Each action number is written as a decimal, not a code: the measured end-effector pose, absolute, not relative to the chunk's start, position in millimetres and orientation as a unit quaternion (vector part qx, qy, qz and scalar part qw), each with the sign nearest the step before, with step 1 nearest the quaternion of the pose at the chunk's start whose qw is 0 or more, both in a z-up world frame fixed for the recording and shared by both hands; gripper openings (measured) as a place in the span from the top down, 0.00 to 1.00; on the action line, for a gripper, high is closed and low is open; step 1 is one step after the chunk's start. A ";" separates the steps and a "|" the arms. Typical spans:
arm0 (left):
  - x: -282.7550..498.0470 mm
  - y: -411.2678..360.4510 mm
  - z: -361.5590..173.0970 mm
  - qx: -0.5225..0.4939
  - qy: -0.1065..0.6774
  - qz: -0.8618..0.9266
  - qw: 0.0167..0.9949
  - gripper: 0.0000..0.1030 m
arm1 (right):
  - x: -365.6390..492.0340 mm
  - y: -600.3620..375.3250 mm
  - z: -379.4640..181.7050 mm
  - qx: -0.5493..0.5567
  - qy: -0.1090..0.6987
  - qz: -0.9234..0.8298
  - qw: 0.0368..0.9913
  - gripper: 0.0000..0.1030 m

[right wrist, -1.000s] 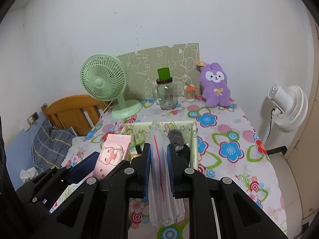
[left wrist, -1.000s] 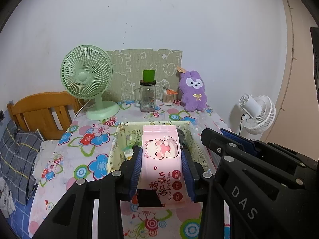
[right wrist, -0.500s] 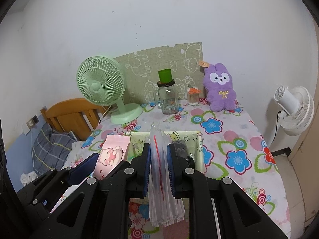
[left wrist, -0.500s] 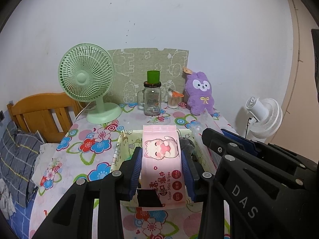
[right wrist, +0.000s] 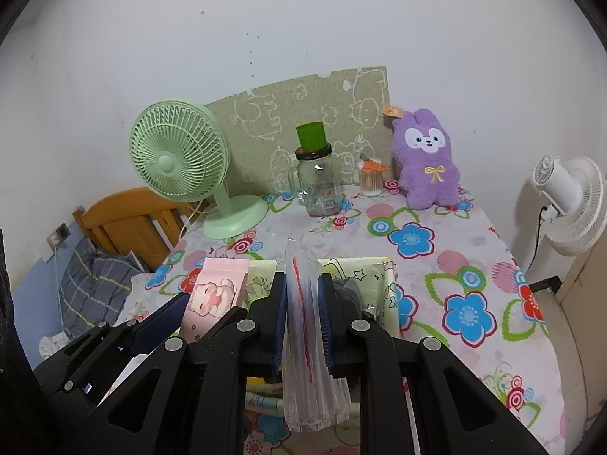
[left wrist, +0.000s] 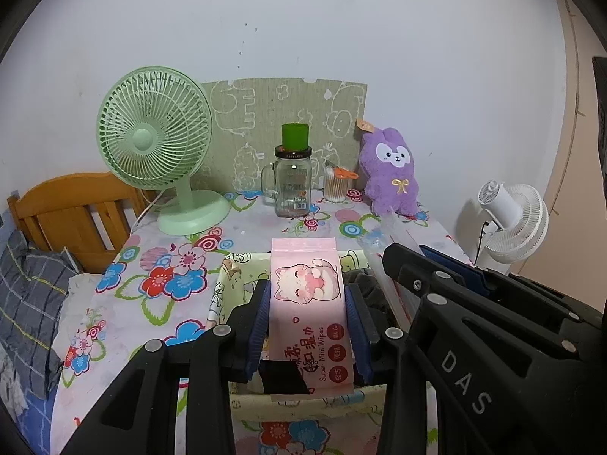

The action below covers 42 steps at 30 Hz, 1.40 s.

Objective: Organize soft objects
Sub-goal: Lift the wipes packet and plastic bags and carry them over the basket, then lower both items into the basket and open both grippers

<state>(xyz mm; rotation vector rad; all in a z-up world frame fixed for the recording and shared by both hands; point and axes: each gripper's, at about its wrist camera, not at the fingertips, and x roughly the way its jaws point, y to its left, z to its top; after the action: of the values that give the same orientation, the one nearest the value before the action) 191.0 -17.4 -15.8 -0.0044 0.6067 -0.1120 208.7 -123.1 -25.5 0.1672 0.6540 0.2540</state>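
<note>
My left gripper [left wrist: 308,295] is shut on a pink pack of wet wipes [left wrist: 309,303] with a cartoon cat, held over a pale yellow fabric storage box [left wrist: 224,284]. The same wipes pack [right wrist: 212,295] shows at the left of the right wrist view. There my right gripper [right wrist: 302,292] is shut on a clear plastic bag pack [right wrist: 303,322] with a red line, also above the storage box [right wrist: 390,284]. Dark cloth [right wrist: 351,292] lies inside the box. A purple plush bunny [left wrist: 390,174] sits at the table's back right.
A green desk fan [left wrist: 159,144], a glass jar with green cup [left wrist: 292,182] and a cotton swab holder [left wrist: 335,185] stand at the back of the flowered table [right wrist: 455,265]. A white fan [right wrist: 569,197] stands right, a wooden bed frame [left wrist: 64,208] left.
Both grippers have moved forward over the table with their packs; the fan, jar and bunny appear nearer, and the storage box now lies lower, right under the fingers.
</note>
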 end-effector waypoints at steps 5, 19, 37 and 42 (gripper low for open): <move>204.0 -15.8 -22.4 -0.001 0.302 -0.059 0.951 0.62 | 221.0 -120.9 -33.4 0.084 0.326 0.124 0.933 0.81; 226.5 -7.1 -41.7 -0.010 0.323 -0.053 0.945 0.61 | 247.8 -111.8 -54.5 0.088 0.349 0.132 0.923 0.81; 227.3 8.5 -55.9 -0.010 0.341 -0.040 0.939 0.36 | 258.9 -89.6 -73.8 0.089 0.372 0.158 0.910 0.82; 228.2 8.7 -59.5 -0.005 0.347 -0.040 0.937 0.32 | 262.2 -86.1 -81.0 0.093 0.381 0.160 0.906 0.80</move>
<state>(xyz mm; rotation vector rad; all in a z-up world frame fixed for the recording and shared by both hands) 228.2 8.7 -59.5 -0.0108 0.7098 -0.0809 262.2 -86.1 -81.0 0.1911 0.7859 0.3306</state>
